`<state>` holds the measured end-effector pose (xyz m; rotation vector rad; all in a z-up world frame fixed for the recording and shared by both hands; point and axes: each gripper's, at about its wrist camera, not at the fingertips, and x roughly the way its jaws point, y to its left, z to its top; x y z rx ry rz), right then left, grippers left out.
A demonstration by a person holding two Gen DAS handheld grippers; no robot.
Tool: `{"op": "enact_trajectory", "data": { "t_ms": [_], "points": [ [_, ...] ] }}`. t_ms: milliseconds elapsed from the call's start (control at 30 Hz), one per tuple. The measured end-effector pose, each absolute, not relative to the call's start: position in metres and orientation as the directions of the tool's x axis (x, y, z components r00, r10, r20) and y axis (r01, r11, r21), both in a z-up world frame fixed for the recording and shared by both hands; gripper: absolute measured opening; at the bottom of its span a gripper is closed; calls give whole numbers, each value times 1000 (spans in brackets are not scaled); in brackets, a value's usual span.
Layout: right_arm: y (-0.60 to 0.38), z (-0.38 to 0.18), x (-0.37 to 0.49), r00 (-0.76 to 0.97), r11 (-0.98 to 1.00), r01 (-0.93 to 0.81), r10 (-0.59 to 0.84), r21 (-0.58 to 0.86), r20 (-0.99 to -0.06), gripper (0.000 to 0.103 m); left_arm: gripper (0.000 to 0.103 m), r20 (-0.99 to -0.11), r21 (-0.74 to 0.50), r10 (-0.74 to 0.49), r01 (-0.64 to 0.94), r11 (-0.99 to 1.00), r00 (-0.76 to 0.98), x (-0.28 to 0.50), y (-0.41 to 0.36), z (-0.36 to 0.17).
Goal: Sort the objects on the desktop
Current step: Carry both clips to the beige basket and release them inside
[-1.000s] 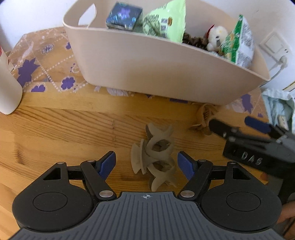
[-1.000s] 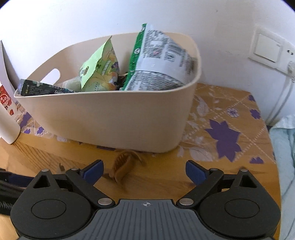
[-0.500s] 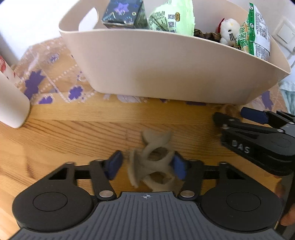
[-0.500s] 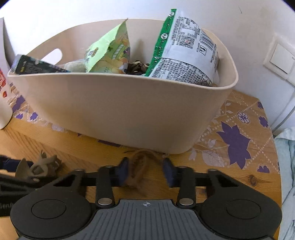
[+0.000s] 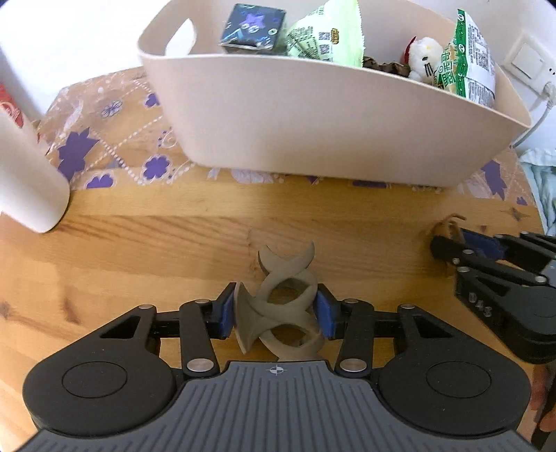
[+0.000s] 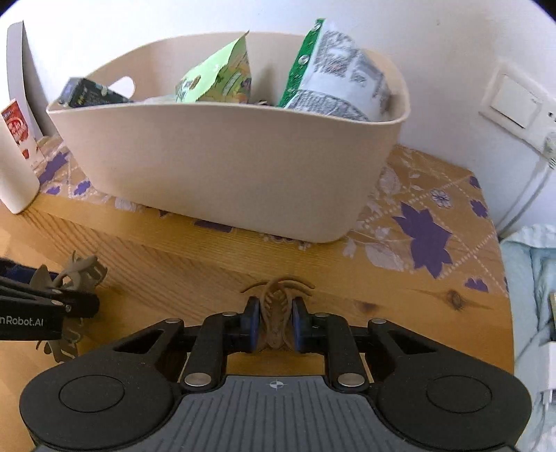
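Observation:
My left gripper (image 5: 278,314) is shut on a grey hair claw clip (image 5: 283,306) just above the wooden table. My right gripper (image 6: 276,325) is shut on a small brown hair claw clip (image 6: 276,313), also just above the table. The beige basket (image 5: 312,132) stands behind both, on the patterned cloth; in the right wrist view its wall (image 6: 226,167) faces me. It holds a dark box (image 5: 253,29), snack bags (image 5: 323,38) and a small white plush toy (image 5: 424,59). The right gripper shows in the left wrist view (image 5: 462,243); the grey clip shows in the right wrist view (image 6: 74,274).
A white cup (image 5: 24,180) stands at the left on the table edge of the cloth (image 5: 104,139). A wall socket with a cable (image 6: 514,104) is at the right. Light blue fabric (image 6: 531,278) lies beyond the table's right edge.
Both grippers have closed: the left on the grey clip, the right on the brown clip. Both clips now appear lifted slightly, and the views have pulled back from the basket.

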<state>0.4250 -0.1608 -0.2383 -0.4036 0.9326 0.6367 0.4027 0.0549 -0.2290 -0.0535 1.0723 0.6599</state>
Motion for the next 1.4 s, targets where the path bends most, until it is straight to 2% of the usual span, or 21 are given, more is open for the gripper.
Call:
{"op": "enact_trajectory", "data": {
  "t_ms": [333,767,1067,1400],
  "points": [
    [-190,-192,406,476,762,-647,376,-27,-795,18,47,-800,256,474,-506,824,368,374,38,-209],
    [-203,-104,403,569,745,-663,436,-75,-697,18,47,-712,260,484,-449,855,508,358,23,-130],
    [-180,-58,426,615,731,-675,483,-99,-623,18,47,-625,281,504,-431,858,596,376,20,-75],
    [-139,-44,463,623,717,-691,527,-91,-578,18,47,-539,310,509,-404,861,671,424,16,-38]
  ]
}}
